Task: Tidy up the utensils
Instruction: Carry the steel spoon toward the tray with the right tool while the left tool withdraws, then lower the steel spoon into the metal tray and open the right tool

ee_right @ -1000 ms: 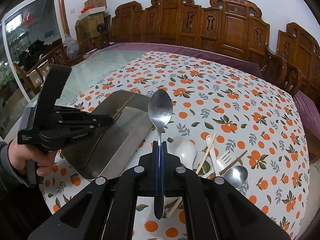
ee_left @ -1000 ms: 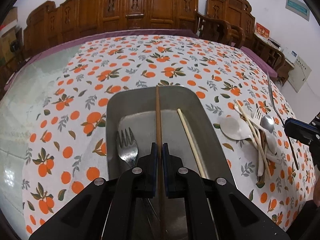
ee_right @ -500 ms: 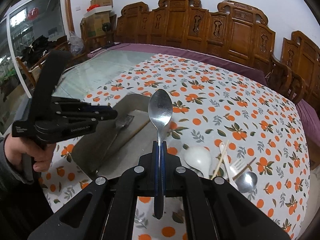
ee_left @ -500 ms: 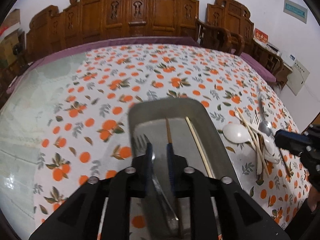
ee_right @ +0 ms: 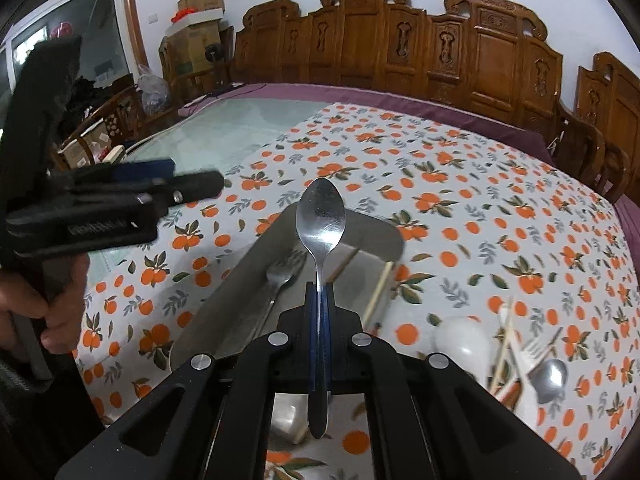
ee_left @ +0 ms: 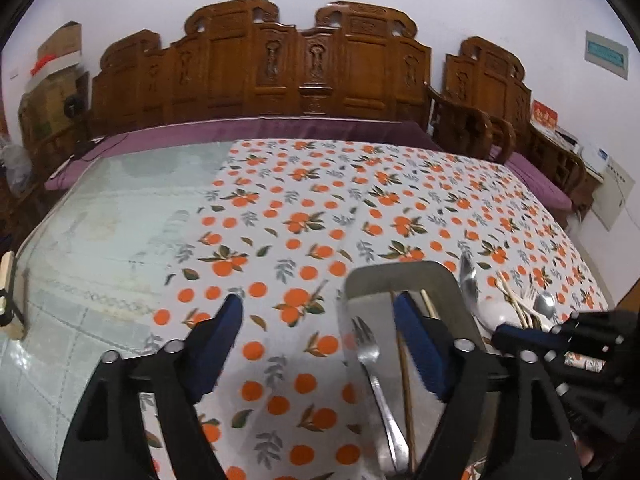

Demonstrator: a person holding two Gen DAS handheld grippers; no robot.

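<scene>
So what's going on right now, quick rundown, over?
Left gripper opening, nothing between its fingers. Right gripper shut on metal spoon, above steel tray. Fork and chopsticks already in tray. Nothing in the way.

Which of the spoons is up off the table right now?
The metal spoon clamped by its handle in the right tongs, above the tray. The white spoon and other metal spoon lie in the pile.
</scene>
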